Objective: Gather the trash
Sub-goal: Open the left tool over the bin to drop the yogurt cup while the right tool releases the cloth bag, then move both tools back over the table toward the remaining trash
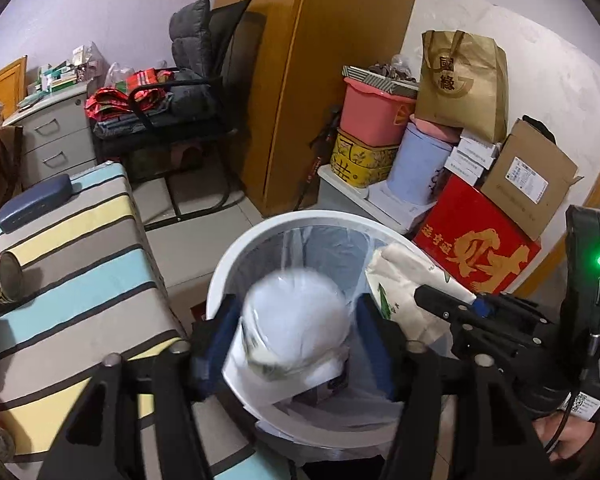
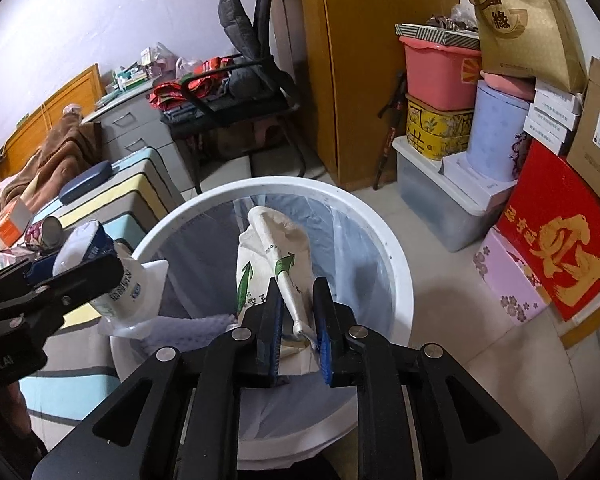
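Observation:
A white bin [image 1: 236, 256] with a clear liner stands on the floor below both grippers. My left gripper [image 1: 295, 304] is over its mouth, and a white paper cup [image 1: 296, 320], blurred, lies loose between the blue pads with a slit of liner showing beside it. In the right wrist view the same cup [image 2: 132, 288] hangs at the bin's left rim [image 2: 152, 236]. My right gripper [image 2: 297, 284] stands slightly open above the bin. The twisted handle of a white bag with green arrows [image 2: 252, 264] runs between its pads, narrower than the gap.
A striped table [image 1: 80, 240] sits left of the bin, with a tipped can [image 1: 4, 280] and a dark glasses case [image 1: 36, 208] on it. A red box [image 1: 476, 248], stacked boxes and tubs crowd the right. A black chair [image 1: 188, 112] stands behind.

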{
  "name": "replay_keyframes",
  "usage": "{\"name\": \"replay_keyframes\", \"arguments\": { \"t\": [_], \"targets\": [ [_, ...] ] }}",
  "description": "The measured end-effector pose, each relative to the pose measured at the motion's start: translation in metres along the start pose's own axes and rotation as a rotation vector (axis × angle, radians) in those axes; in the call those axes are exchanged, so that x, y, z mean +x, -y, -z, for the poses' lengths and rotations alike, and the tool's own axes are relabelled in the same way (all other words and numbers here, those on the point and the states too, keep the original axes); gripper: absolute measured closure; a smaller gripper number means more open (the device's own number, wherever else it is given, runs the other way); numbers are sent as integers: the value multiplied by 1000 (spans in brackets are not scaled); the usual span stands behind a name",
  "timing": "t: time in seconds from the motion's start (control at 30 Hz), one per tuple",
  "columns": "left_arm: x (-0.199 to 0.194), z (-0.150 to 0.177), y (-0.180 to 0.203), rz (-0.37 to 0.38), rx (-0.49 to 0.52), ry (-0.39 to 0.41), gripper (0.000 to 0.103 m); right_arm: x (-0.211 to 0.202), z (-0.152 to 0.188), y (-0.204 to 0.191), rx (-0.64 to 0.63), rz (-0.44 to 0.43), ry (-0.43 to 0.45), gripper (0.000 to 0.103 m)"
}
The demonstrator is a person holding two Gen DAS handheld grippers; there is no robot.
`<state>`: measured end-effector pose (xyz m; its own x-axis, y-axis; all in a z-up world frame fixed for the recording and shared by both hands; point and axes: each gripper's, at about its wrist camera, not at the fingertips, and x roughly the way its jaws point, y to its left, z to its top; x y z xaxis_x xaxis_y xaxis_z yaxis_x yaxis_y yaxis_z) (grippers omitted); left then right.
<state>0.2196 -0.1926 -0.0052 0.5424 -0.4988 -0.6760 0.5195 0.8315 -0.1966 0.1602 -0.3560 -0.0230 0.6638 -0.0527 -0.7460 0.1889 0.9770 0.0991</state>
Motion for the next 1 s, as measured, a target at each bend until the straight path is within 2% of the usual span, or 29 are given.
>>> {"name": "replay_keyframes", "arguments": {
  "t": [0.13,0.2,0.27,0.43,0.63,0.77,1.0],
  "targets": [
    [-4,1,-5,-3,-16,8,31,0,0,-2,-2,2,4,77],
    [-8,1,-8,-12,-21,12,31,0,0,-3,-1,3,4,60],
    [-12,2,-11,-22,-30,20,31,-1,0,-3,0,-7,9,49],
    [-27,6,-20,-38,-47,40,31,-7,-2,-12,-7,-13,34,48],
    [-48,13,-35,-91,-57,65,31,-16,-3,-26,-7,-31,62,48],
    [-61,18,-43,-163,-32,91,31,-19,-4,-35,-14,-48,79,48],
    [-83,29,-74,-192,-90,115,31,-23,-4,-58,-46,-90,93,48]
  ]
}}
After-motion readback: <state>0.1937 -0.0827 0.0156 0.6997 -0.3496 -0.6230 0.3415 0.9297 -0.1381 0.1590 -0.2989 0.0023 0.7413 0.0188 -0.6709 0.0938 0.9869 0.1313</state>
